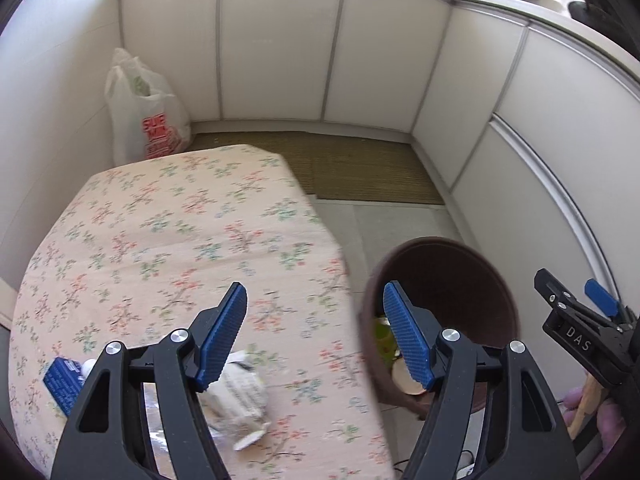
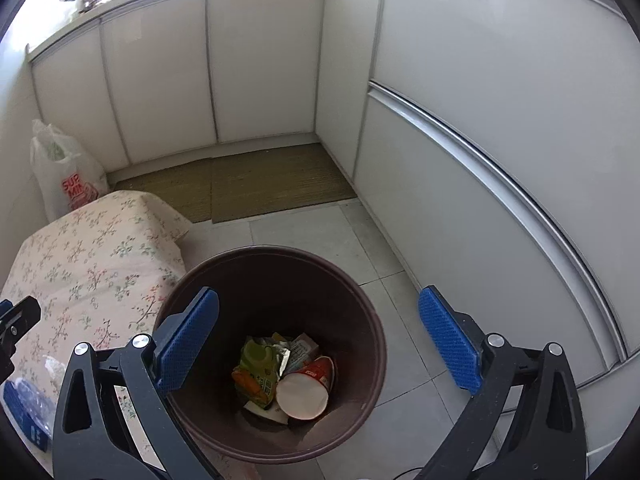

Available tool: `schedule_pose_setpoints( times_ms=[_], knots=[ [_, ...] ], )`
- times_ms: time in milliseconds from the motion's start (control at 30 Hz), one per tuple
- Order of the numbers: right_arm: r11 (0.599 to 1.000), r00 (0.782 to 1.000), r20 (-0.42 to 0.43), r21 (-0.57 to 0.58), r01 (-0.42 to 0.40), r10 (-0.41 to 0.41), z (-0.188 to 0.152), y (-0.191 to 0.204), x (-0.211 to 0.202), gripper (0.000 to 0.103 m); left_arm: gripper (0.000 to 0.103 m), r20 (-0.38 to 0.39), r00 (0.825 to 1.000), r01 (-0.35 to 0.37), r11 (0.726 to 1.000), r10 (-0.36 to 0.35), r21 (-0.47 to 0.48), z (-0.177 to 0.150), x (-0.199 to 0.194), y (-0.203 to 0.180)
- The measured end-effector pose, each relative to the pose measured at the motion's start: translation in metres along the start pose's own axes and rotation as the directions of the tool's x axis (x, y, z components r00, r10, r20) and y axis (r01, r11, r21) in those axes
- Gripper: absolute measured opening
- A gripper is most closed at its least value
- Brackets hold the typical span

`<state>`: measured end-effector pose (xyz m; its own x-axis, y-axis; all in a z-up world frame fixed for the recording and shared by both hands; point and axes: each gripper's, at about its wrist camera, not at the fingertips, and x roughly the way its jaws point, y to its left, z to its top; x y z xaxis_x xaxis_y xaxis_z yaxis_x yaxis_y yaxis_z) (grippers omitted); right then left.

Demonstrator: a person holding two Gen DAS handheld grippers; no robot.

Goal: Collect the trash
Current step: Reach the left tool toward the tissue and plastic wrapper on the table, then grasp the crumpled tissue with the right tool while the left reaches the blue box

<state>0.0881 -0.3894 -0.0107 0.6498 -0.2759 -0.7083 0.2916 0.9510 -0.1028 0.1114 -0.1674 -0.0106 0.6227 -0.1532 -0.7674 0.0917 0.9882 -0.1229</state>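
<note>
A brown round bin [image 2: 276, 280] stands on the floor beside a table with a floral cloth [image 1: 160, 232]. In it lie a green juice pouch [image 2: 256, 372], a red paper cup [image 2: 306, 388] and other wrappers. My right gripper [image 2: 320, 340] is open and empty above the bin. My left gripper [image 1: 316, 332] is open and empty over the table's right edge. Below it on the cloth lie a crumpled white wrapper [image 1: 240, 396], a blue carton [image 1: 62, 380] and clear plastic [image 1: 156, 420]. The bin [image 1: 452, 276] and the right gripper's fingers [image 1: 600, 296] show in the left wrist view.
White cabinet fronts [image 2: 260, 64] line the back and right. A white shopping bag with red print [image 1: 144, 112] stands in the left corner. A woven green mat [image 2: 272, 180] lies on the tiled floor [image 2: 312, 232].
</note>
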Motion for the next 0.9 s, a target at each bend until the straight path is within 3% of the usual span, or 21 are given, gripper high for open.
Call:
schedule_pose_setpoints(
  times_ms=[200,333,500,667,800,900],
  knots=[
    [0.987,0.998,-0.014,-0.149,-0.055,0.054,-0.003,0.067,-0.002,0.096,0.069,-0.016,0.998,-0.061,0.993,0.059,-0.102,-0.014,-0.006,0.071],
    [0.965,0.989,-0.068,-0.219,-0.141,0.130,-0.006,0.114,0.001,0.096,0.069,-0.028,0.995,-0.096,0.979,0.093,-0.179,-0.023,-0.014,0.122],
    [0.907,0.950,-0.198,-0.303,-0.292,0.240,-0.023,0.178,0.010,0.096,0.069,-0.022,0.989,-0.150,0.960,0.149,-0.237,-0.034,-0.030,0.177],
    [0.837,0.928,-0.255,-0.414,-0.357,0.270,-0.044,0.239,0.008,0.096,0.069,-0.027,0.981,-0.191,0.929,0.193,-0.315,-0.049,-0.045,0.233],
    [0.804,0.898,-0.323,-0.421,-0.419,0.299,-0.057,0.273,0.014,0.096,0.069,-0.043,0.977,-0.209,0.901,0.209,-0.381,-0.064,-0.052,0.272],
    [0.802,0.873,-0.371,-0.386,-0.456,0.318,-0.063,0.288,0.023,0.096,0.069,-0.052,0.976,-0.212,0.882,0.209,-0.420,-0.076,-0.054,0.294]
  ],
)
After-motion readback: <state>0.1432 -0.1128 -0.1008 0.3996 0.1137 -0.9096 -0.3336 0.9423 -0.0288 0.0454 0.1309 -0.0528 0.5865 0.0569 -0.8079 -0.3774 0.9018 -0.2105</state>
